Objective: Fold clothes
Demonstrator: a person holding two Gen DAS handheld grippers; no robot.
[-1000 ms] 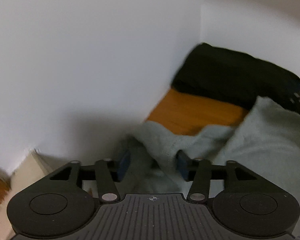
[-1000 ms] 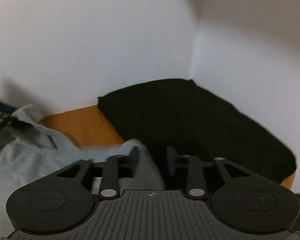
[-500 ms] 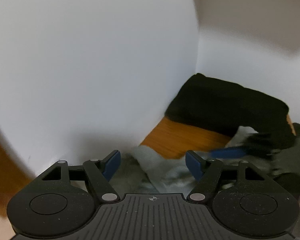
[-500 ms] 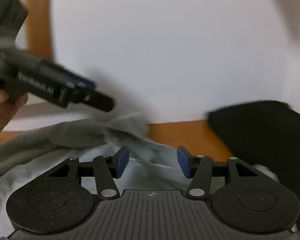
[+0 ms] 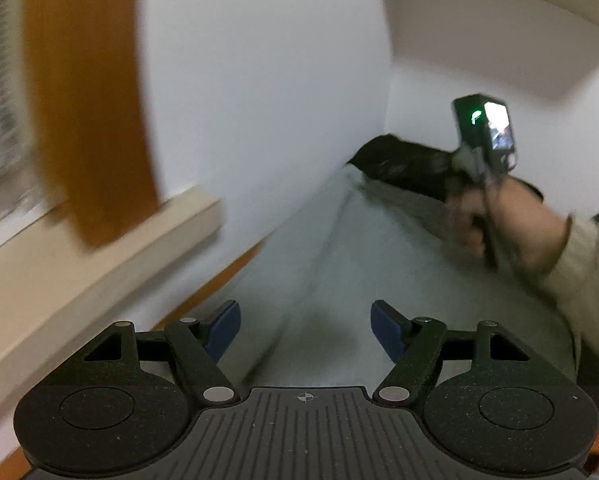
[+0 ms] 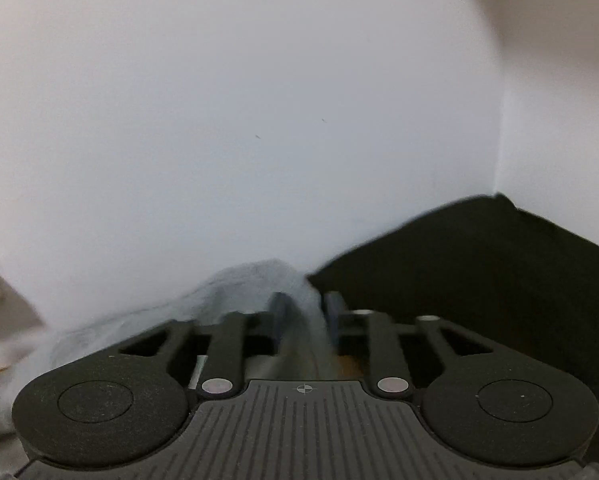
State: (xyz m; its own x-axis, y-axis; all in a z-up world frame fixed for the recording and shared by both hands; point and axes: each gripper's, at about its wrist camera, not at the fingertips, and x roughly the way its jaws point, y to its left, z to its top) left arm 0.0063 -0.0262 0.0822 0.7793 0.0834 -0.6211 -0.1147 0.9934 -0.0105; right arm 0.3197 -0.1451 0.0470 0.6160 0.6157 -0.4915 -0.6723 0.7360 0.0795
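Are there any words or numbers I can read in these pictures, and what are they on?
None can be read.
Small lit screen on the black handheld gripper in the person's hand: too blurred to read; beside it only a green light.
Grey fleece garment and black folded cloth: no print visible.

No readable writing in either view.
On the right gripper's camera unit point(image 5: 484, 136), at about two o'clock in the left wrist view, only a green lit symbol shows; its small screen is blurred.
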